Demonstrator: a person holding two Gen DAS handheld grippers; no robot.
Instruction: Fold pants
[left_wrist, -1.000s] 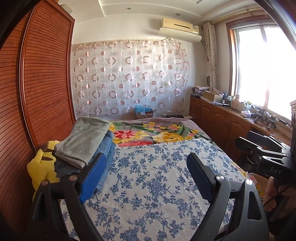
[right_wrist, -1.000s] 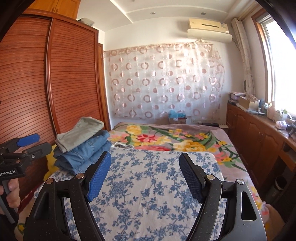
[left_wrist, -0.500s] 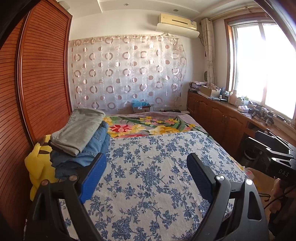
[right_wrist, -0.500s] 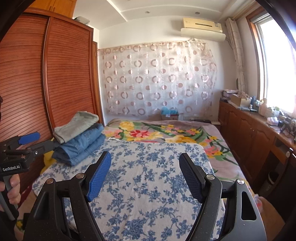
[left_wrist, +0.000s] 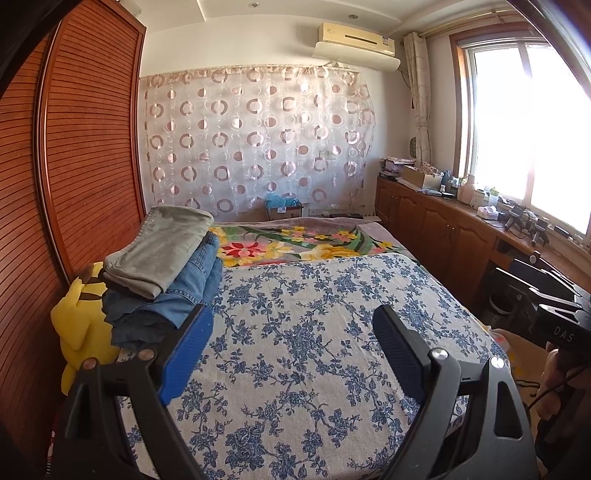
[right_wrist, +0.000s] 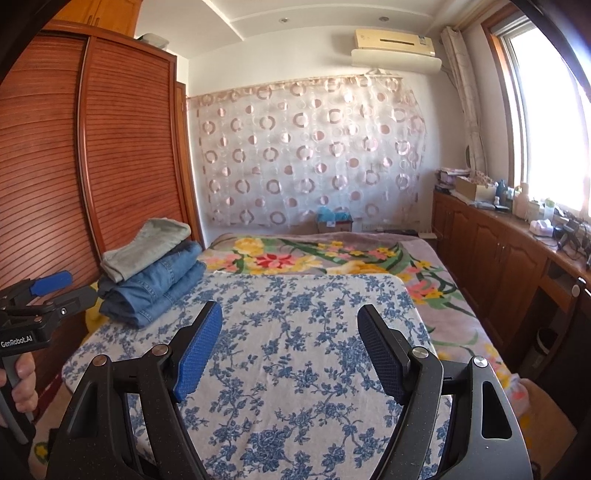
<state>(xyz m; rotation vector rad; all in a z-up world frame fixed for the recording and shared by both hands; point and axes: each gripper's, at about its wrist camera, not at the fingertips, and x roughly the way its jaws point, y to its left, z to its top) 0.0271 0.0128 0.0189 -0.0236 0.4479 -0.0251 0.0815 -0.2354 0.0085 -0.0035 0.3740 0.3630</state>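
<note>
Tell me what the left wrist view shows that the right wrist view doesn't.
Only the left wrist view shows most of the yellow plush toy beside the pants stack. Only the right wrist view shows the cabinets above the wardrobe. Both share the stack, bed, curtain, air conditioner, and open, empty grippers: left gripper, right gripper.

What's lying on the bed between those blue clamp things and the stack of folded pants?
Only the blue-flowered bedspread. In the right wrist view, it runs uncovered from the right gripper to the folded pants stack. Both grippers' fingers stand open, holding nothing.
</note>
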